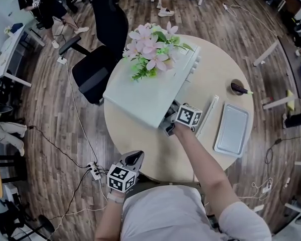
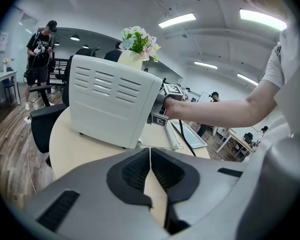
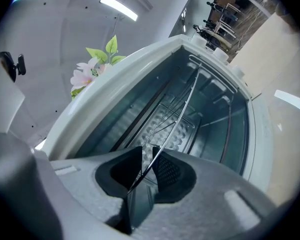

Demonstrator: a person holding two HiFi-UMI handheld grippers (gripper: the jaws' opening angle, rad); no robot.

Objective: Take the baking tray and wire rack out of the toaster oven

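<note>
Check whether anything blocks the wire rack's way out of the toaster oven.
Nothing visible does. The right gripper is clamped on the front wire of the wire rack at the open mouth of the toaster oven. The baking tray lies on the table, off to the side.

Noted toaster oven point(image 1: 140, 97) shell: smooth matt pale finish, painted-metal look; inner walls darker, glossy, reflective. Wire rack point(image 3: 176, 125): thin bright metal rod, shiny. Baking tray point(image 1: 232, 129): dull silver-grey metal, smooth. Table point(image 1: 140, 149) top: matt cream, smooth. Floor point(image 1: 55, 119): wood-look planks, slight sheen. Chair point(image 1: 93, 77): black, matt; I couldn't tell cloth from plastic. I read 2 shells, left gripper point(image 2: 150, 154) and right gripper point(image 3: 147, 156), as matt grey plastic, finely grained; pads point(image 3: 167, 171) black, ribbed.
</note>
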